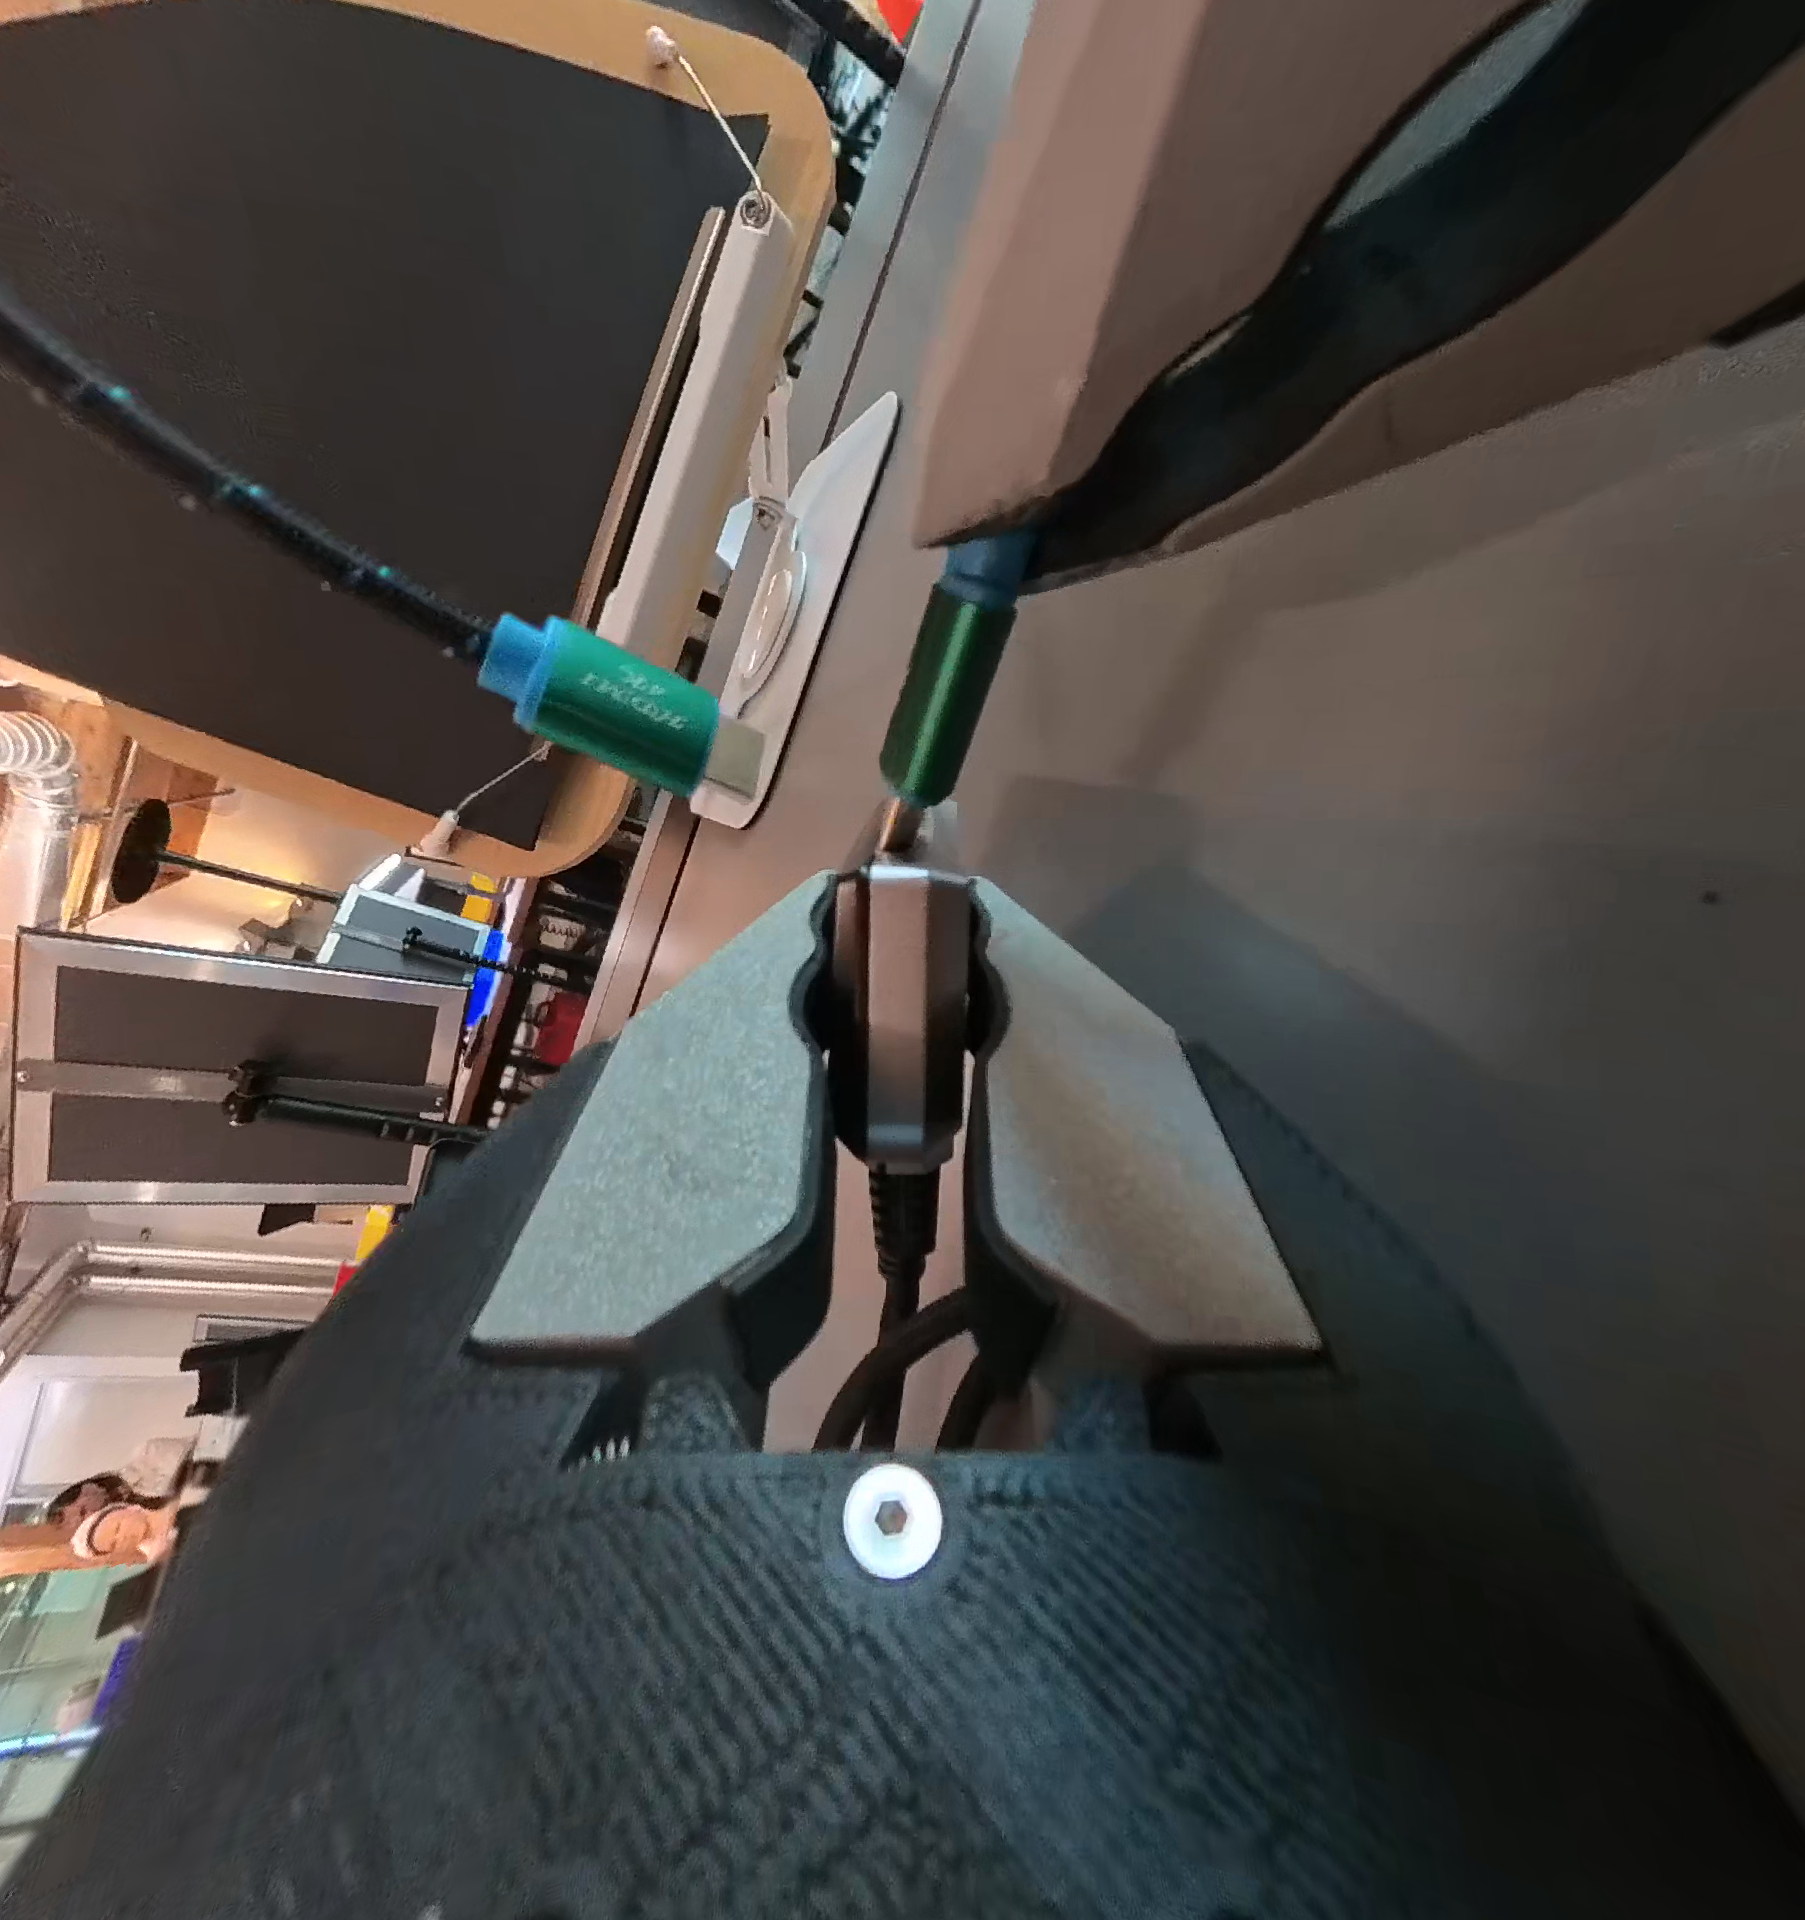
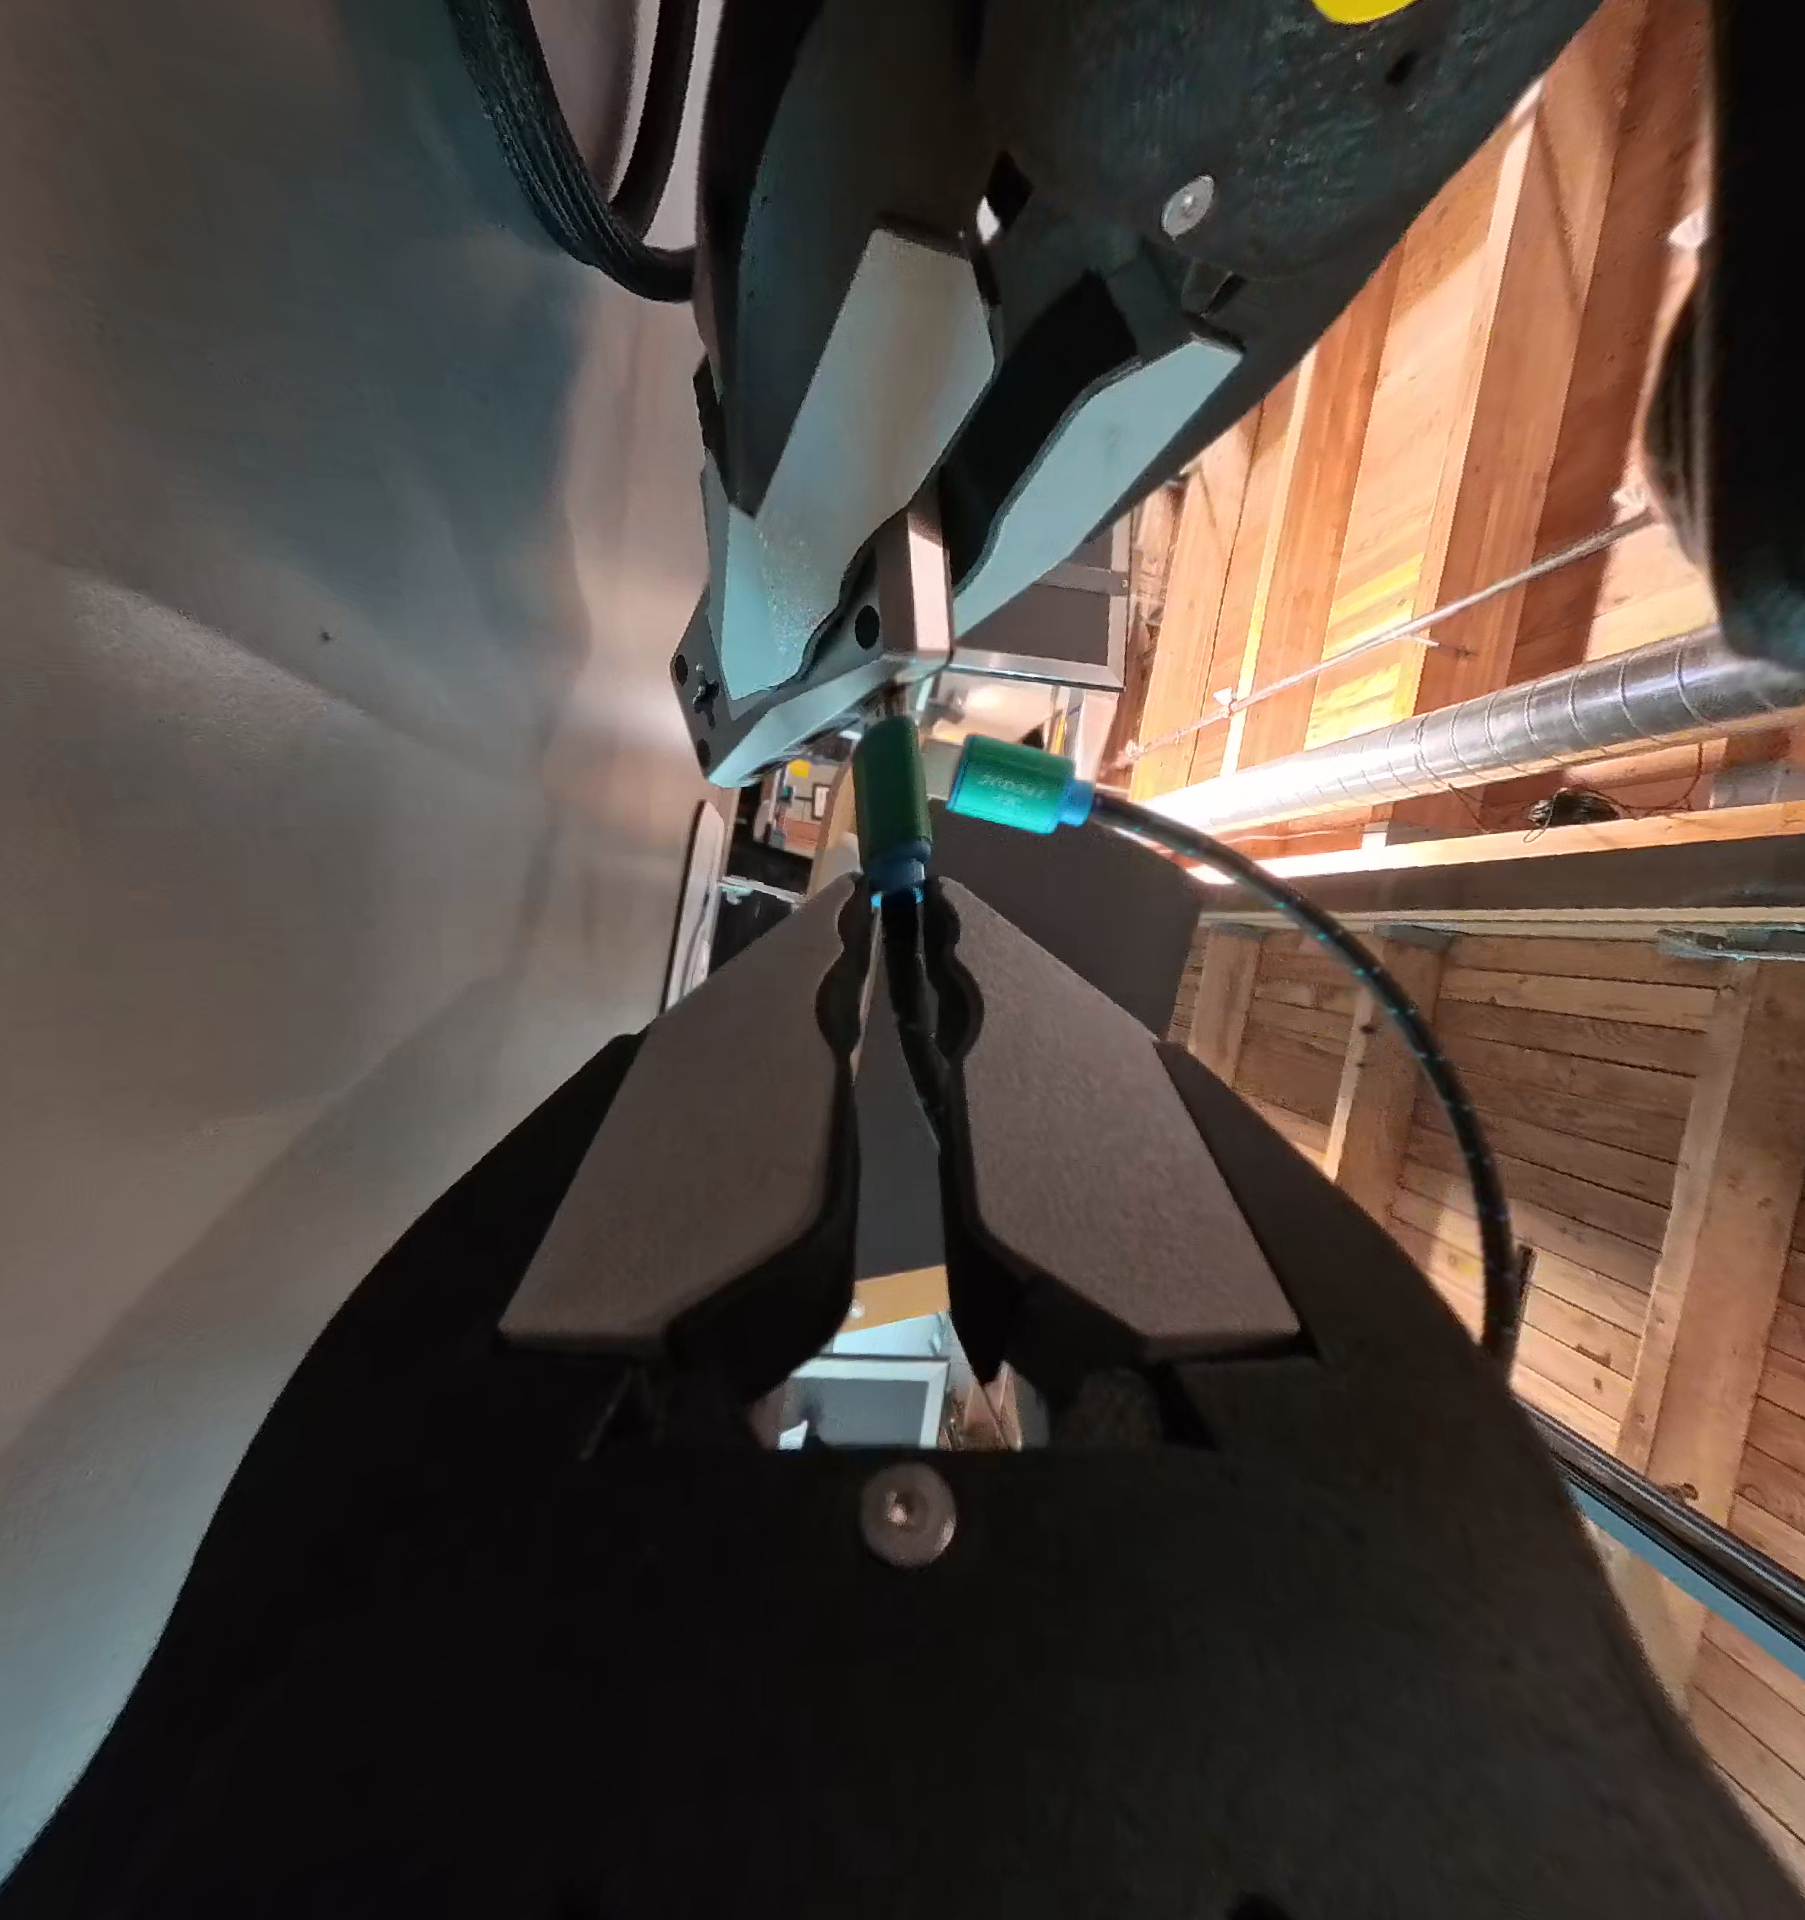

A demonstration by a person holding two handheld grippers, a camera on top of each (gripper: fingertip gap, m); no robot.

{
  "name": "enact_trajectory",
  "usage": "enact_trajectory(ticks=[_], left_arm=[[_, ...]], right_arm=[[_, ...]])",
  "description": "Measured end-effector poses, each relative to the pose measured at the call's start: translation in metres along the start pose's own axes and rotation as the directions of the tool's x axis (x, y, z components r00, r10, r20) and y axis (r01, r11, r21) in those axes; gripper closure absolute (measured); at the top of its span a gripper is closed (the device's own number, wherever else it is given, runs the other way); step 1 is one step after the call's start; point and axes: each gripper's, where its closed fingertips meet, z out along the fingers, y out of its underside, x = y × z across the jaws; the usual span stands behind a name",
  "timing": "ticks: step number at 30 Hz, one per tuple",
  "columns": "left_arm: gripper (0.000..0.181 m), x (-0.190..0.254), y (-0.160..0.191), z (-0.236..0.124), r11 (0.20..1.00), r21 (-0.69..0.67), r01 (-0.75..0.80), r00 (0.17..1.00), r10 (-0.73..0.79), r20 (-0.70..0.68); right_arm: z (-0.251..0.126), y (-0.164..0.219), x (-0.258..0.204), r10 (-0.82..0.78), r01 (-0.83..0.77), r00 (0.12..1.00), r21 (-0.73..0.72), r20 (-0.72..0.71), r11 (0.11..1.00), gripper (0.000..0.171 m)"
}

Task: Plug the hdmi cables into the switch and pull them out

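My left gripper [image 1: 903,894] is shut on a small grey metal switch [image 1: 903,997], whose own black cord runs back between the fingers. A dark green HDMI plug [image 1: 942,707] stands end-on against the switch's front, its metal tip at the port; how deep it sits is hidden. My right gripper [image 2: 903,904] is shut on that plug's braided cable [image 2: 913,997] just behind the blue collar, with the plug [image 2: 887,800] ahead. The left gripper [image 2: 877,644] and the switch [image 2: 913,592] show above. A second green plug [image 1: 617,712] [image 2: 1012,795] hangs loose beside them.
A grey surface [image 2: 254,727] fills one side of both views. The loose plug's cable [image 2: 1428,1039] arcs away past a wooden wall [image 2: 1500,1143] and a metal duct [image 2: 1500,717]. Black panels in a wooden frame [image 1: 358,312] and a white bracket [image 1: 773,644] lie beyond. A person [image 1: 108,1517] is far off.
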Motion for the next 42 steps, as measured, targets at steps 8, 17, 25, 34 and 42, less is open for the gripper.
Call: enact_trajectory(ticks=[8, 17, 25, 34, 42], left_arm=[[0.161, 0.010, -0.005, -0.002, 0.996, 0.022, -0.091, 0.996, 0.091, -0.022], [0.161, 0.011, -0.014, -0.005, 0.989, 0.054, -0.135, 0.991, 0.135, -0.001], [0.162, 0.011, -0.015, -0.006, 0.992, -0.008, -0.127, 0.992, 0.127, 0.015], [0.163, 0.015, -0.009, -0.002, 0.992, -0.086, -0.088, 0.996, 0.088, -0.012], [0.163, 0.018, -0.006, 0.002, 0.989, -0.132, -0.061, 0.998, 0.057, -0.032]], right_arm=[[-0.010, -0.001, -0.005, 0.009, -0.010, 1.000, 0.076, 0.018, 0.997, 0.165], [-0.015, -0.002, -0.003, 0.045, -0.047, 0.999, 0.104, 0.020, 0.993, 0.165], [-0.017, -0.006, -0.001, 0.043, -0.044, 0.999, 0.079, 0.006, 0.996, 0.165], [-0.012, -0.004, -0.007, -0.014, 0.014, 1.000, -0.014, 0.009, 1.000, 0.166], [-0.010, -0.004, -0.011, -0.001, 0.004, 0.999, -0.053, 0.043, 0.999, 0.166]])
